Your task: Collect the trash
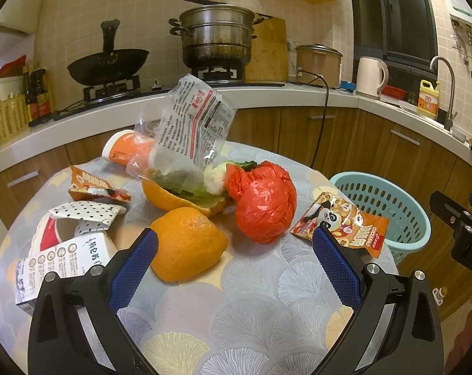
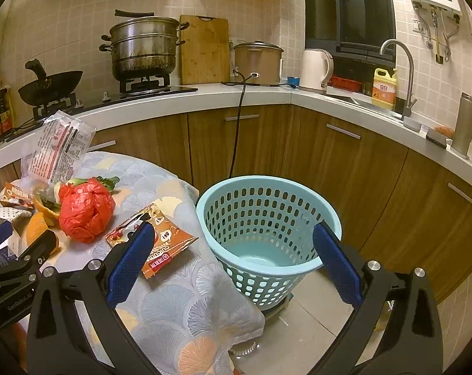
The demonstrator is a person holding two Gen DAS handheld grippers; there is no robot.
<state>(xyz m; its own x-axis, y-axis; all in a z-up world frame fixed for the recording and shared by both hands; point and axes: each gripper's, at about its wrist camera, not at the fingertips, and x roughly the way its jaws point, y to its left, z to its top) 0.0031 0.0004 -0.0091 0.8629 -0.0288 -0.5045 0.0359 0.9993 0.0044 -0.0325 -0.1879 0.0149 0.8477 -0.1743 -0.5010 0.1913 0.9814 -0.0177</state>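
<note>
Both claws spread wide and empty, left gripper (image 1: 234, 234) over the table, right gripper (image 2: 233, 228) above the basket (image 2: 268, 184); snack wrapper (image 2: 154, 239) probably light, slippery, limp; best pinched at its overhanging crimped edge.

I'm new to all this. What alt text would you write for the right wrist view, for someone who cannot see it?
An open two-finger gripper with blue pads hovers over an empty light-blue perforated plastic basket on the floor beside a cloth-covered table. On the table lie an orange snack wrapper, a crumpled red plastic bag and orange peel, with kitchen counters behind.
</note>
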